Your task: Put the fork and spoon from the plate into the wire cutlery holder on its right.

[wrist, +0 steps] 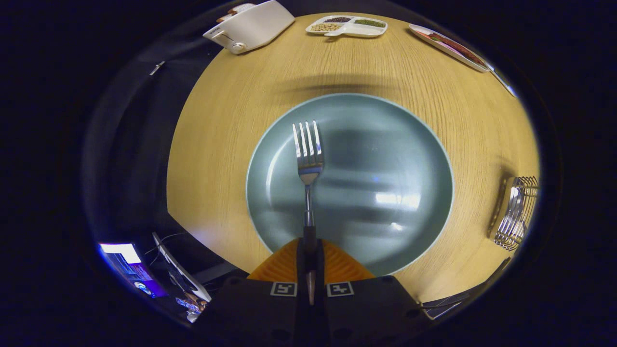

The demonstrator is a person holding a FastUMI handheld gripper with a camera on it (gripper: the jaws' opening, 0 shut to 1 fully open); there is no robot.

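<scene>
My gripper (309, 246) is shut on the handle of a silver fork (307, 159). The fork points straight ahead from between the fingers, tines far from me, held over the grey-blue plate (405, 144). The plate lies on the round wooden table (231, 120) just beyond the fingers. The wire cutlery holder (518, 212) stands to the right of the plate near the table's edge, and a spoon-like silver piece shows inside it.
At the far side of the table sit a white toaster (250, 26), a divided white dish (347, 25) with beans and a long white platter (448, 46). Left of the table is dark floor, with a lit screen (130, 270) nearby.
</scene>
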